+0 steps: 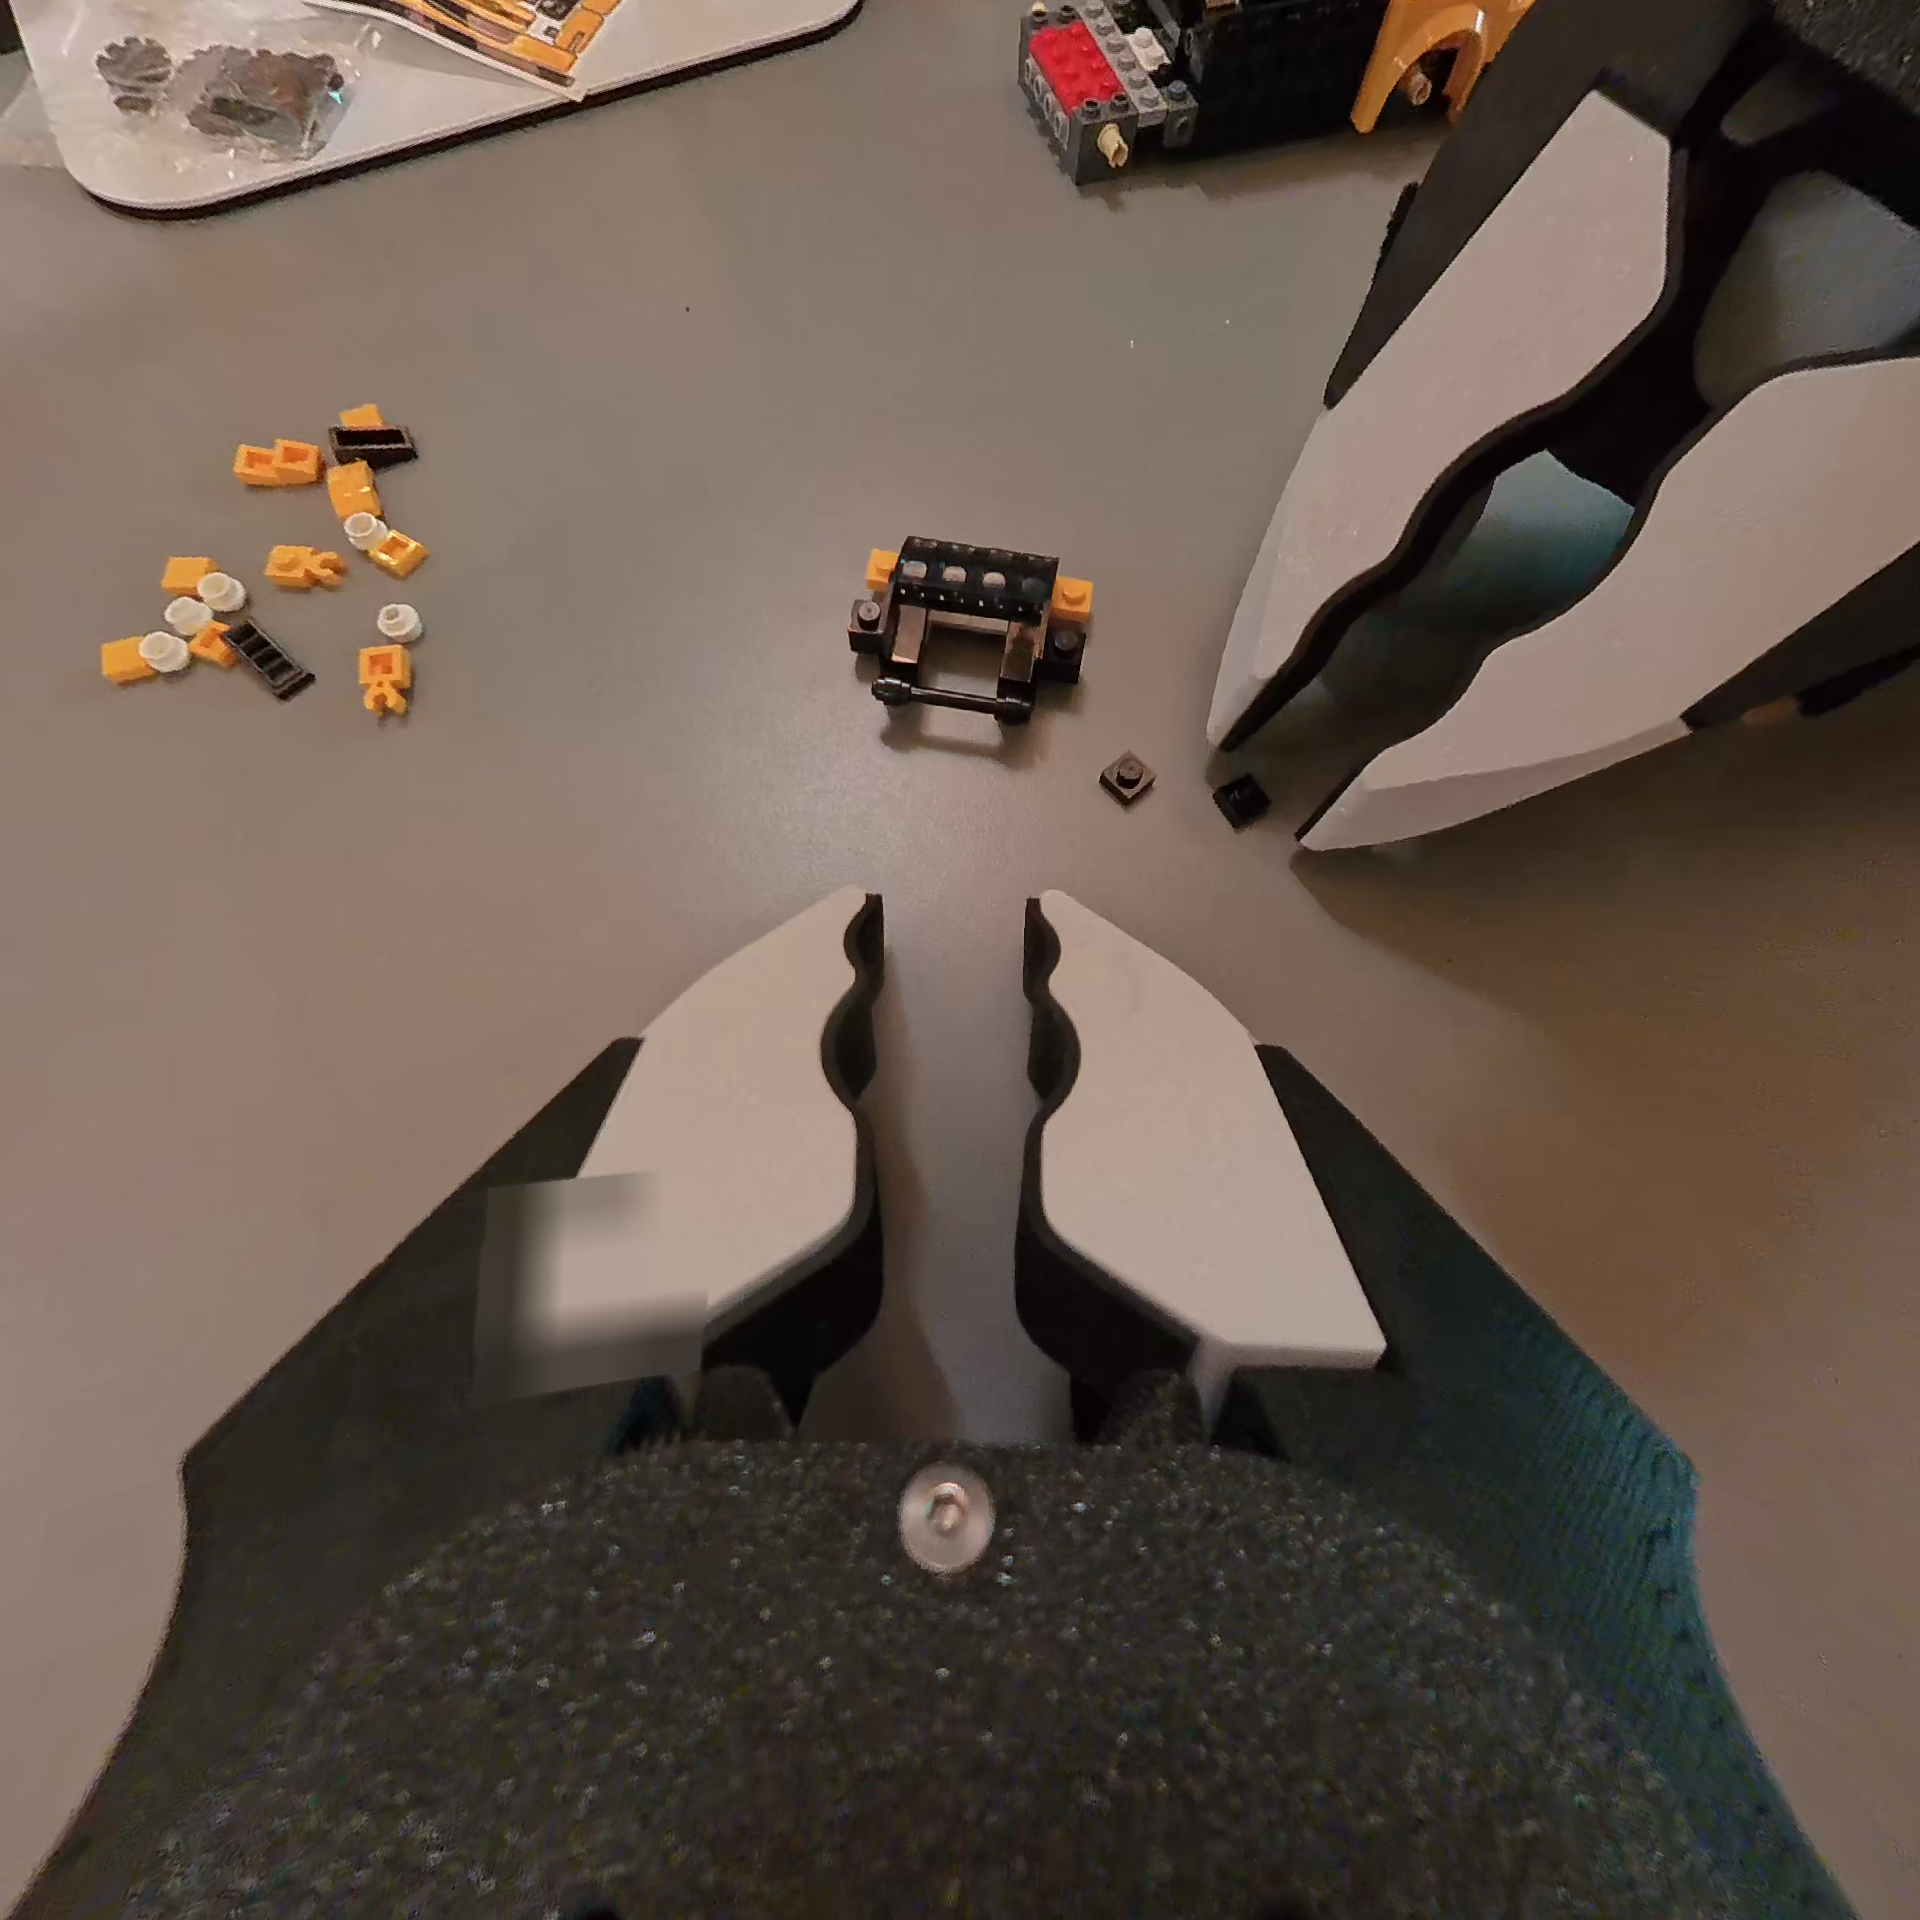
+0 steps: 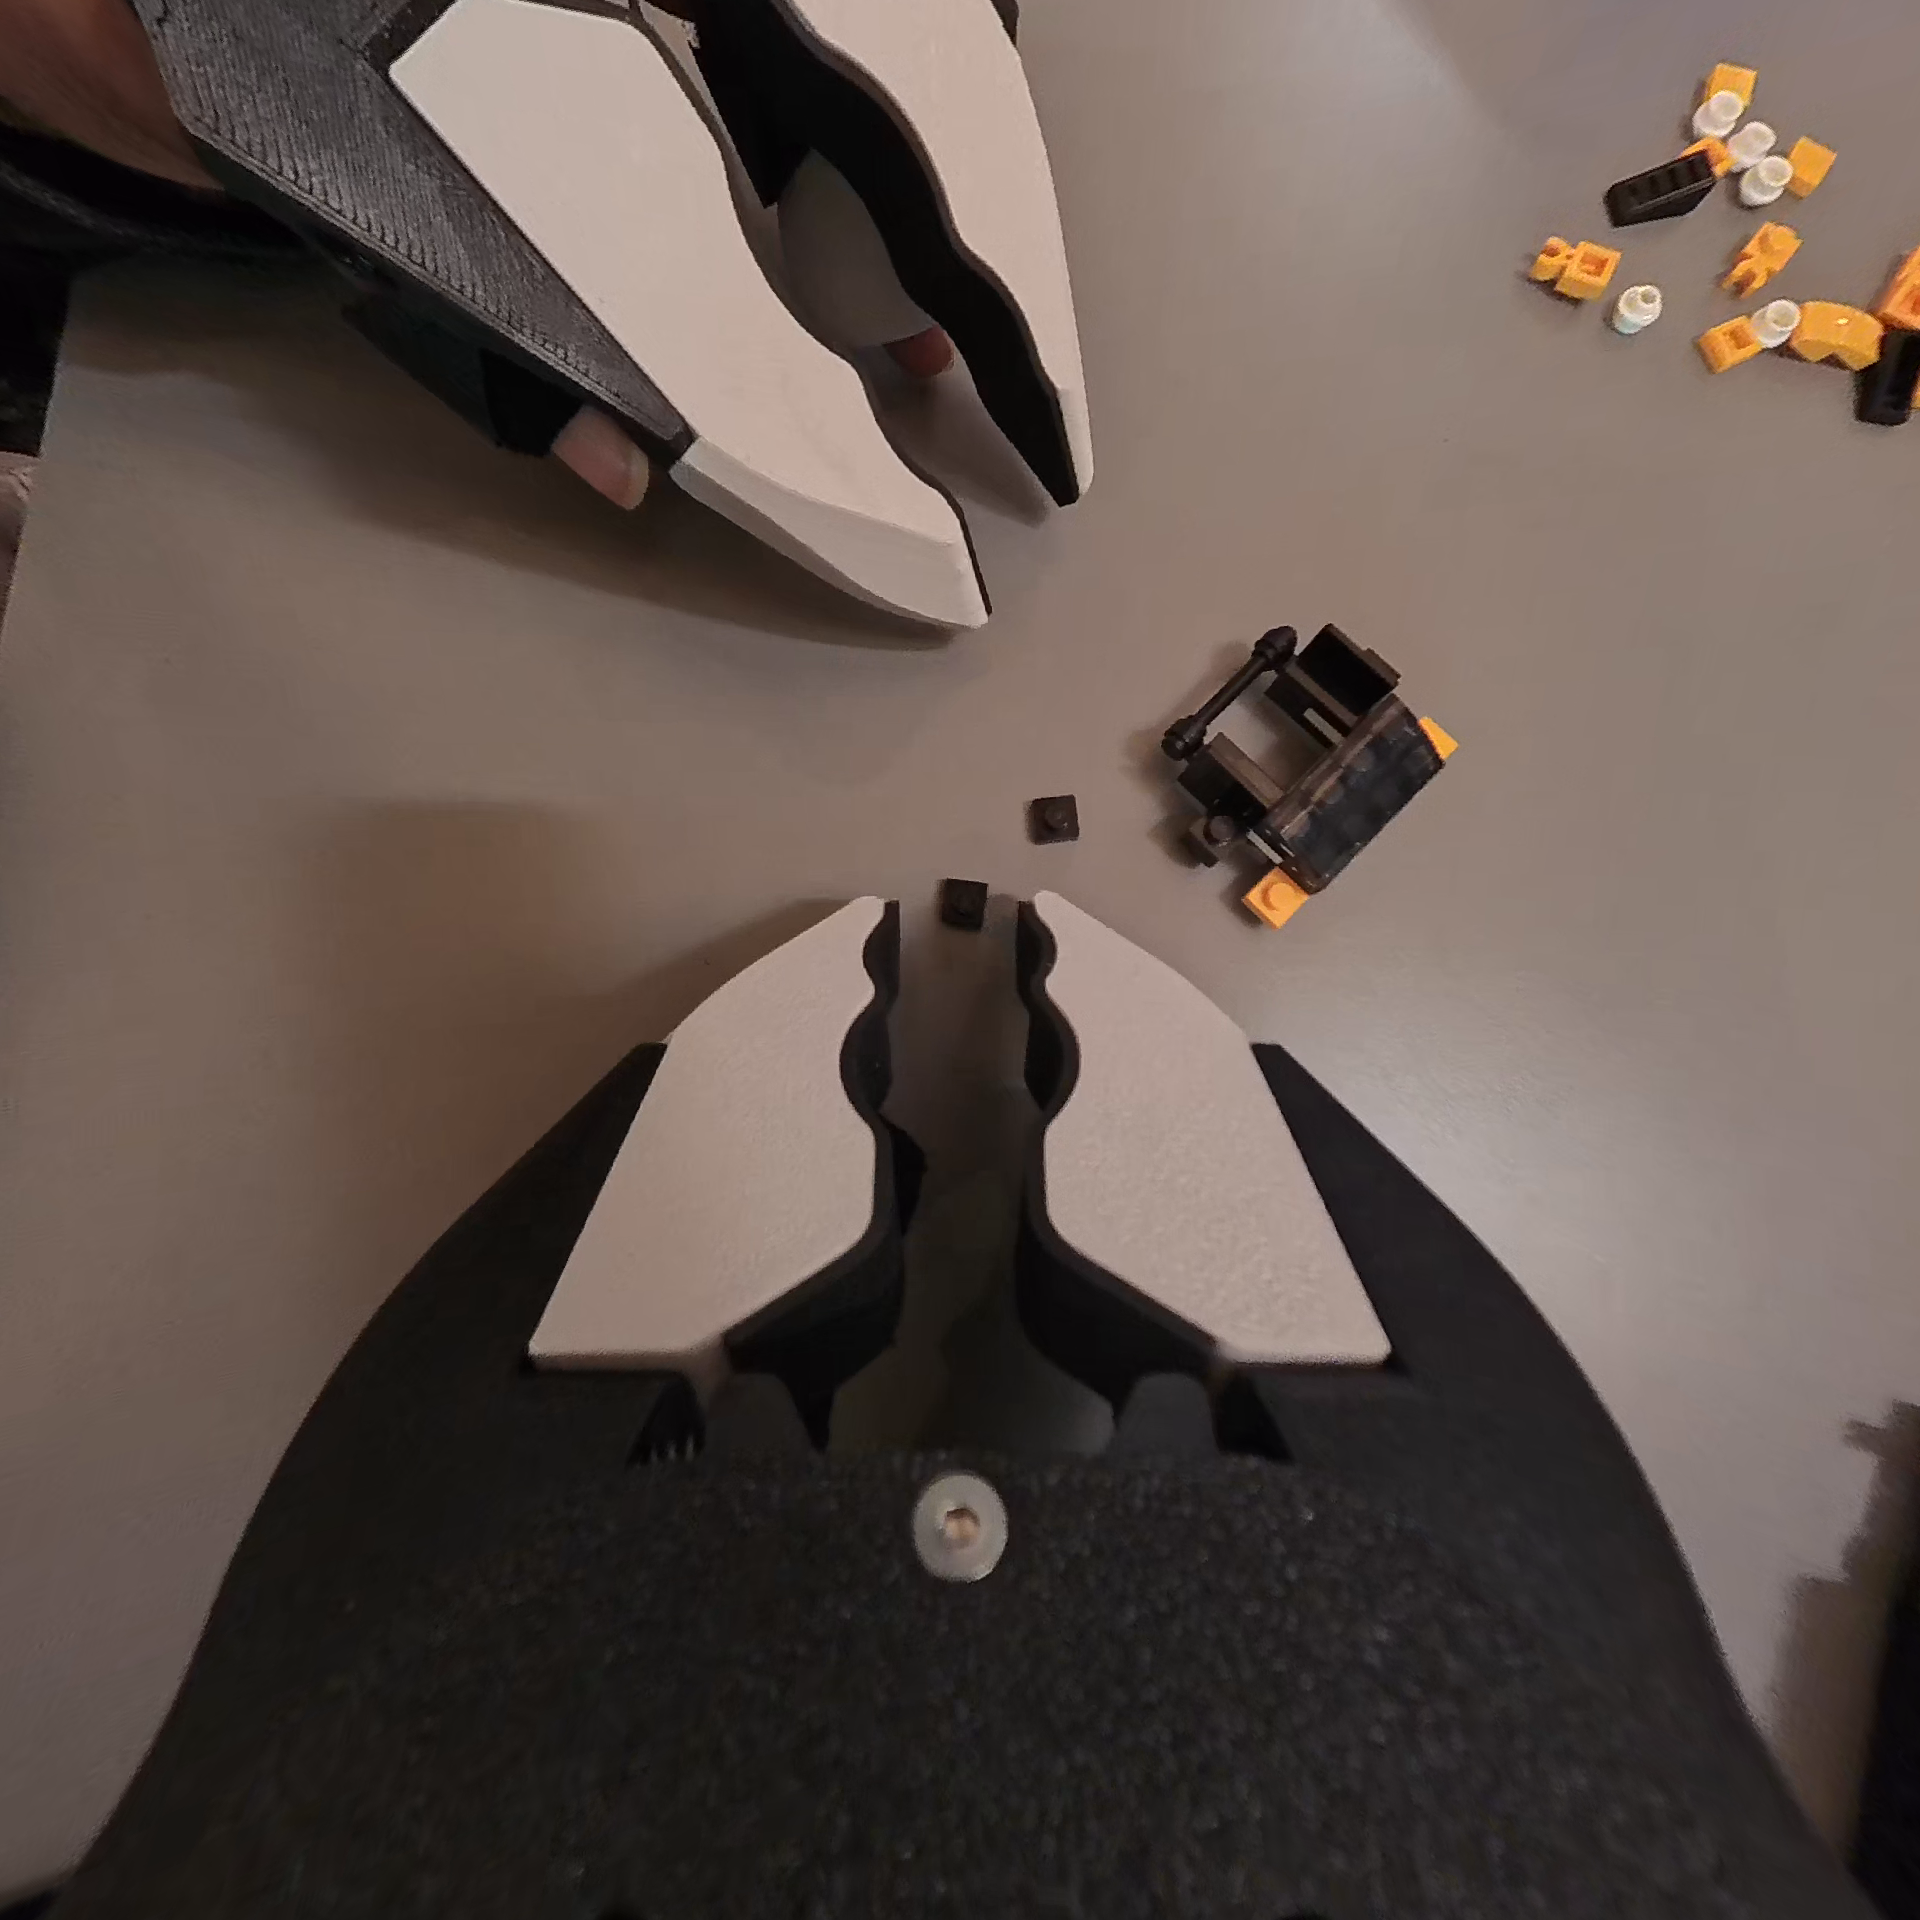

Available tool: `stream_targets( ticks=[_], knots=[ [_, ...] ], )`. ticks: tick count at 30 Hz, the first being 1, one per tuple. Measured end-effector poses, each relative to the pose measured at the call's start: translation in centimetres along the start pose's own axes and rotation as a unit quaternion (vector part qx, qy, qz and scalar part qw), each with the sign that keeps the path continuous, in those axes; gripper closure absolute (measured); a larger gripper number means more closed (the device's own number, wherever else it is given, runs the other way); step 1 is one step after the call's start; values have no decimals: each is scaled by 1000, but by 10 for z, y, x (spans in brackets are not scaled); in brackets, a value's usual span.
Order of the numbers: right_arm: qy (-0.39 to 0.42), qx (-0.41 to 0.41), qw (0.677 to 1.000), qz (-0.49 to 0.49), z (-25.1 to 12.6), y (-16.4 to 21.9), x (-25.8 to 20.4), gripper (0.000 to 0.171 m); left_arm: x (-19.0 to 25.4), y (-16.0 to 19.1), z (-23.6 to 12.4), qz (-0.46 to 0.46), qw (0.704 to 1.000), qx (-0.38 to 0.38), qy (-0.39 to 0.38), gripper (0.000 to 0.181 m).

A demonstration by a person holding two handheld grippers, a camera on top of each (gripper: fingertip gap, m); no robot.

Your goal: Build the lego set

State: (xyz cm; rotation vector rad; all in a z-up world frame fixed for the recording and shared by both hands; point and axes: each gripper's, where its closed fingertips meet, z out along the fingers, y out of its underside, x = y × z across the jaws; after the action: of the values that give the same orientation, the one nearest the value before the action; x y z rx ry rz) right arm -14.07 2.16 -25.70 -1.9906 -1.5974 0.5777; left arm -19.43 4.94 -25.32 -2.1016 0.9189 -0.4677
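Observation:
A small black sub-assembly with orange end plates (image 1: 971, 623) lies on the grey table; it also shows in the right wrist view (image 2: 1309, 769). Two tiny black single-stud plates lie beside it. One plate (image 2: 963, 902) sits between the open tips of my right gripper (image 2: 958, 904), with a gap on each side. The other plate (image 2: 1055, 819) lies free, closer to the sub-assembly. My left gripper (image 1: 954, 909) is open and empty, just short of the sub-assembly. The left wrist view shows the right gripper (image 1: 1262, 790) straddling its plate (image 1: 1240, 798), with the free plate (image 1: 1127, 777) alongside.
A scatter of loose orange, white and black pieces (image 1: 281, 561) lies to the left, also in the right wrist view (image 2: 1766, 229). A larger black, red and orange build (image 1: 1195, 83) stands at the back. A bag of parts (image 1: 218, 83) and a booklet (image 1: 499, 31) rest on a white mat. My hands' fingertips stand some 7 cm from each other.

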Motion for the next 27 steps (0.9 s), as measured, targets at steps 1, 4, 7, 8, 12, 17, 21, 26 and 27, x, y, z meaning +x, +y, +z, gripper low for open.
stream_targets(
  ticks=[1,4,7,8,12,17,21,26,27],
  knots=[
    [1,0,1000,0,-1,0,1,149,0,0,0,0,1000,0,0,156],
    [11,5,1000,4,-6,-1,7,148,0,-1,0,0,1000,2,0,156],
    [25,16,1000,6,-15,-2,17,146,0,-1,-1,0,1000,5,0,156],
    [29,22,999,3,-19,-3,21,145,0,-2,-1,1,1000,5,0,156],
    [35,34,999,-19,-26,-1,36,141,0,-2,-1,0,1000,7,3,156],
    [8,29,999,-38,-19,-6,54,132,1,-4,0,3,1000,6,7,155],
    [-33,23,990,-133,-12,-22,60,118,2,-5,0,6,1000,9,8,155],
    [-84,-25,977,-193,4,-34,68,108,3,-4,0,8,1000,7,14,155],
    [-95,-32,976,-195,7,-36,67,108,3,-4,0,7,1000,9,15,154]
  ],
)
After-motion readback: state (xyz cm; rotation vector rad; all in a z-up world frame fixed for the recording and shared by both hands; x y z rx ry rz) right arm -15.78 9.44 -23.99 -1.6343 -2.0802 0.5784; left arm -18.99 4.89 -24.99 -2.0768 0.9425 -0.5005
